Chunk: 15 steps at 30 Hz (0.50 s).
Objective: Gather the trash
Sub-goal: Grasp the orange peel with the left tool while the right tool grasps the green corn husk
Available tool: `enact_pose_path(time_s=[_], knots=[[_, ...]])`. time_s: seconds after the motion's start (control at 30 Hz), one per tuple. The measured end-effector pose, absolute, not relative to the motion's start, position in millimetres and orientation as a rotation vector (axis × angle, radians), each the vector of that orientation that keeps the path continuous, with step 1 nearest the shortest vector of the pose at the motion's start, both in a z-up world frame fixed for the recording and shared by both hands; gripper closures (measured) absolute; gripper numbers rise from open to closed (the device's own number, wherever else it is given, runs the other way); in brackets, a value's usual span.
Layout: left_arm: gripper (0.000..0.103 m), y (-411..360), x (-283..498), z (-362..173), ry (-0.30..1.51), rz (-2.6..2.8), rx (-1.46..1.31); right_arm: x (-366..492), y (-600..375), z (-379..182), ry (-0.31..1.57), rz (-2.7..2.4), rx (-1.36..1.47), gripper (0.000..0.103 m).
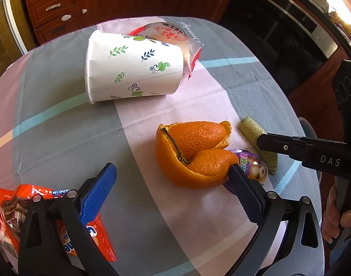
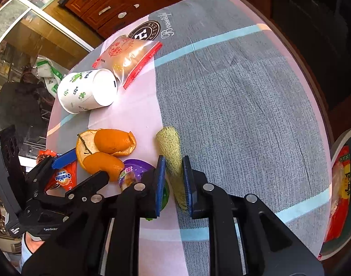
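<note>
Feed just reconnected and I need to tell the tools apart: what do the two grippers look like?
Both match: black linkage arms with silver rivets and ribbed blue finger pads. The left gripper body reads "GenRobot" in the right view; the right gripper shows "DAS" in white in the left view. A bare hand grips its black handle.

Orange peel, a tipped paper cup, a sealed snack bag, a green melon rind and an Ovaltine wrapper are lying scattered together.
</note>
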<state>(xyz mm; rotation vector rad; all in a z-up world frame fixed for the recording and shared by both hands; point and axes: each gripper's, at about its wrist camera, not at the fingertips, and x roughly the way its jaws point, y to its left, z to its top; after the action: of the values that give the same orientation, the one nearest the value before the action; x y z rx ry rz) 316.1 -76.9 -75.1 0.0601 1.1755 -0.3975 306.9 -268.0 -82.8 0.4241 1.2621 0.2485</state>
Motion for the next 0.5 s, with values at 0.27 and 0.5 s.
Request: enact_pose_path(time_s=[0.27,0.5], knots=[[0.055,-99,315,-71,1.116,-0.440,0.128,304,-274,-85,1.247,0.261,0.462,0.087],[0.068,-88,305,-64,1.102,-0.380,0.065,298,-270,-78,1.241,0.271,0.455,0.093]])
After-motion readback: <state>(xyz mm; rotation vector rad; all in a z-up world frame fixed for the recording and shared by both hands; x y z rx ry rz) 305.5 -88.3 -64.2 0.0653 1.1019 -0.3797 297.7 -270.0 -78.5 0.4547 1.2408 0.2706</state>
